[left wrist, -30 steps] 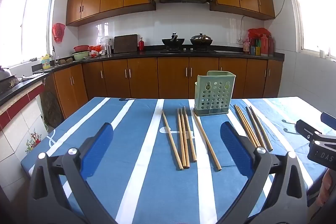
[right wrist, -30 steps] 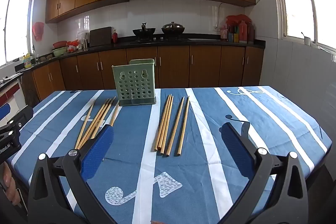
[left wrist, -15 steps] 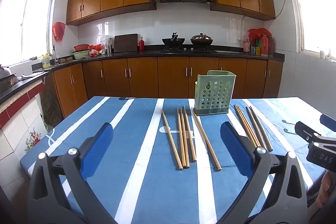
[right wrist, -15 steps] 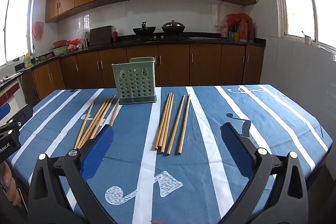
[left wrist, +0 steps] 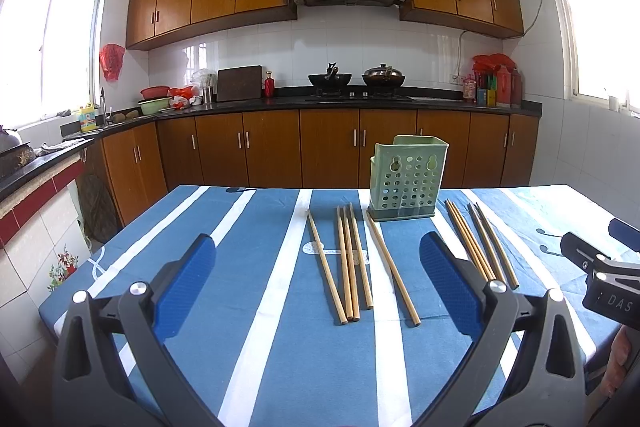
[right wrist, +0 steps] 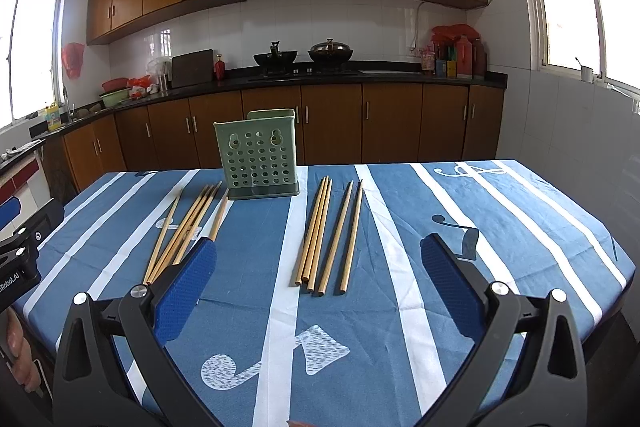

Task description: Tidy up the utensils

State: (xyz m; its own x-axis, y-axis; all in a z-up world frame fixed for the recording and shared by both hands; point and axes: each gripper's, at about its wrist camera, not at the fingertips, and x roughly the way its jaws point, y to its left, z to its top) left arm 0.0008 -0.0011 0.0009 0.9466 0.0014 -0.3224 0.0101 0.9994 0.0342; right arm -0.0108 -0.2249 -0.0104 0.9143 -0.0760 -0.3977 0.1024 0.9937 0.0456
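Note:
A green perforated utensil holder [left wrist: 407, 181] [right wrist: 258, 158] stands upright at the table's far side. Two groups of wooden chopsticks lie flat in front of it: a left group [left wrist: 350, 261] [right wrist: 188, 227] and a right group [left wrist: 480, 243] [right wrist: 328, 233]. My left gripper [left wrist: 318, 285] is open and empty, hovering above the near table in front of the left group. My right gripper [right wrist: 318, 285] is open and empty, above the near table in front of the right group. Each gripper shows at the edge of the other's view.
The table carries a blue cloth with white stripes [left wrist: 256, 307] [right wrist: 500, 227]. Its edges fall away at the left [left wrist: 60, 303] and right [right wrist: 624, 267]. Kitchen counters and cabinets [left wrist: 280, 143] stand behind the table, well beyond it.
Both views have shifted very slightly; the chopsticks and holder have not moved. Both grippers stay open.

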